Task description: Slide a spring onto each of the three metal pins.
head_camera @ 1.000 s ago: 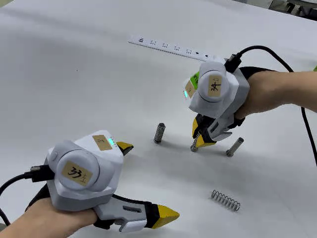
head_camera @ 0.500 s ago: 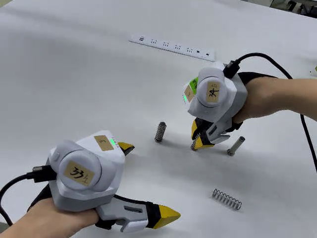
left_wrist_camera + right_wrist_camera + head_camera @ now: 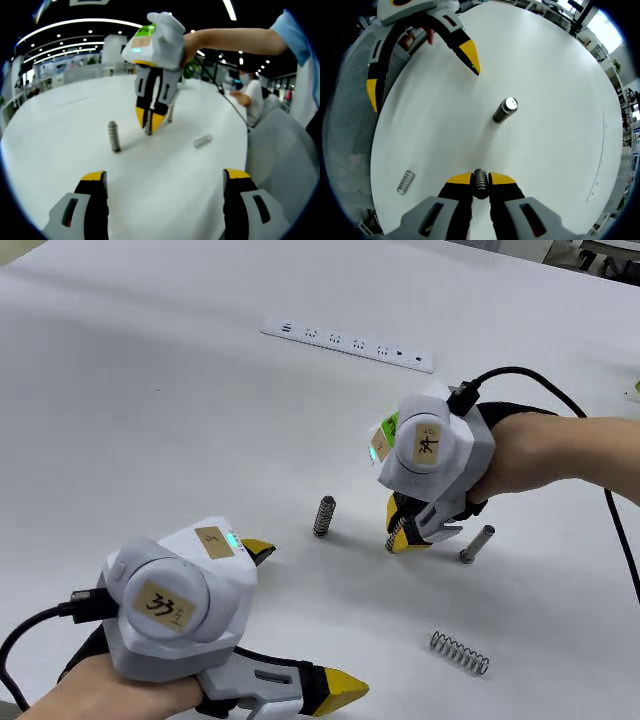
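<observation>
Left claw (image 3: 300,620) stands wide and empty, low on the near side of the desk (image 3: 150,440) and well apart from the work. I judge it is parked there to leave my other hand free room.

To its right, one pin (image 3: 323,515) stands upright with a spring coiled round it. By my reading that is one of three done.

Right claw (image 3: 405,535) points down and is closed narrow on a second spring (image 3: 480,181), held upright with its foot at the desk. The coil hides its core, so I cannot tell whether a pin sits inside. I judge the upright hold keeps the coil's axis in line for sliding.

Further right, a loose spring (image 3: 459,652) lies flat on the near side. A bare pin (image 3: 476,543) lies on its side just beside the right claw, not touching it. Both await fitting.

Open room: the desk is bare all round these parts. The power strip (image 3: 345,343) lies well apart on the far side. The right claw's cable (image 3: 560,390) trails off to the right, past the bare pin, and could snag during a reach that way.
</observation>
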